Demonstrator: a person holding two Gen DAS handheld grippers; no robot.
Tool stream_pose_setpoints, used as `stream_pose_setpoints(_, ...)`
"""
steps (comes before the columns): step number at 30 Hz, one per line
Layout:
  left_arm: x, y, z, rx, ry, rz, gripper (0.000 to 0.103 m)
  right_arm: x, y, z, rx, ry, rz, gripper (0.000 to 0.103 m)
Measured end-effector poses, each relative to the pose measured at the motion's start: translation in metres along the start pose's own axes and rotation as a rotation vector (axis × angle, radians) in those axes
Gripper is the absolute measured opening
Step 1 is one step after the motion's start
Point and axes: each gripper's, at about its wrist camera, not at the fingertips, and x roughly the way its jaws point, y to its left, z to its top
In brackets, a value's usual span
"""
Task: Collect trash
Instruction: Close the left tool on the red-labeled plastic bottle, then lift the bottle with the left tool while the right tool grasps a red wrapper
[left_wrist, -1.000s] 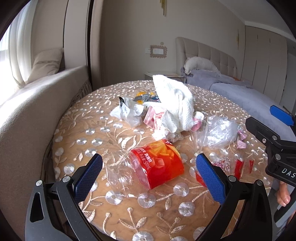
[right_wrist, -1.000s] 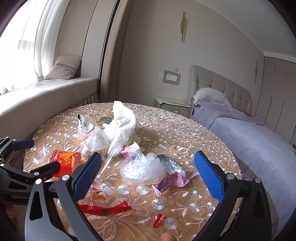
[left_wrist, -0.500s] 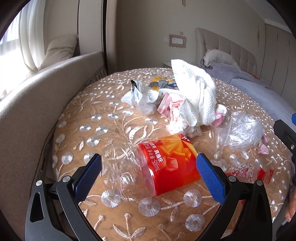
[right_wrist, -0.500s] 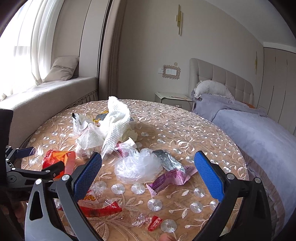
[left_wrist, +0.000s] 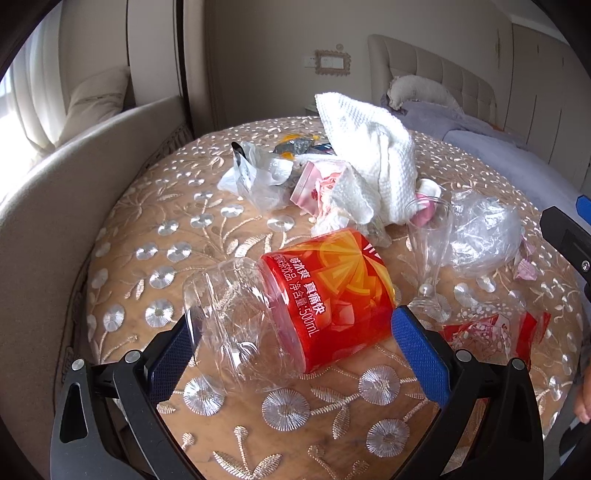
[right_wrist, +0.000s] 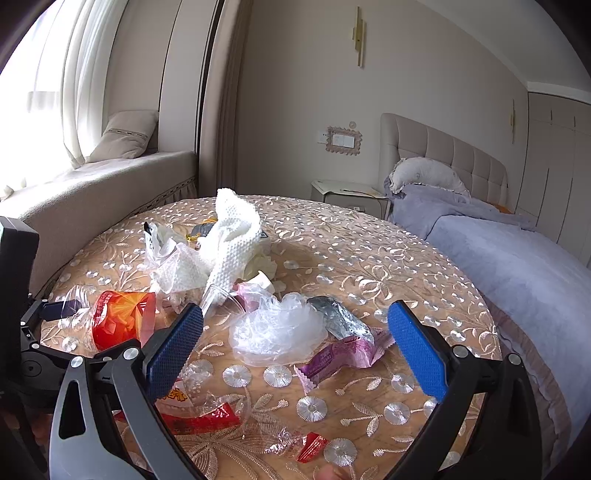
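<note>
Lying on its side at the near left of the round table (left_wrist: 155, 221): a clear bottle (left_wrist: 295, 306) with red label, nothing visible inside. Flanked by the spread left gripper (left_wrist: 291, 343). Right gripper (right_wrist: 295, 343) spread too, ungrasping, around a clear plastic bag (right_wrist: 277, 332).

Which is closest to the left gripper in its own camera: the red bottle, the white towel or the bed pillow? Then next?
1. Red bottle, lying between the left gripper fingers.
2. White towel, mid-table, in the pile.
3. Bed pillow, far beyond the table, on the right.
</note>
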Motion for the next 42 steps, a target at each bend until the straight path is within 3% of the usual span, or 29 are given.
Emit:
stream_pose_setpoints(5,0.005,0.000,0.003,0.012,-0.004,0.007,0.099,0.002,0.003,-0.001,-0.004,0.011,0.008,0.100)
stream_pose_setpoints(10,0.001,0.002,0.003,0.126,-0.049,-0.028,0.099,0.000,0.007,-0.001,-0.018,0.005,0.003,0.100)
stream_pose_setpoints(15,0.006,0.035,0.008,0.114,-0.022,-0.242,0.099,0.002,0.009,-0.001,-0.013,0.010,0.009,0.100)
stream_pose_setpoints(19,0.009,0.044,0.010,0.115,-0.039,-0.291,0.098,0.004,0.013,-0.001,-0.020,0.017,0.011,0.100)
stream_pose_setpoints(22,0.011,0.038,0.008,0.154,-0.033,-0.284,0.084,0.003,0.014,0.000,-0.026,0.013,0.006,0.100)
stream_pose_setpoints(24,0.009,0.038,0.004,0.159,-0.030,-0.307,0.067,0.003,0.015,0.001,-0.026,0.012,0.006,0.100)
stream_pose_setpoints(29,0.006,0.039,0.002,0.146,-0.028,-0.350,0.051,0.004,0.020,0.002,-0.034,0.012,0.008,0.100)
stream_pose_setpoints(30,0.006,0.039,0.002,0.141,-0.028,-0.356,0.044,0.003,0.021,0.002,-0.038,0.012,0.008,0.100)
stream_pose_setpoints(42,-0.017,0.046,0.005,0.058,-0.110,-0.317,0.041,0.002,0.022,0.006,-0.044,0.002,0.006,0.100)
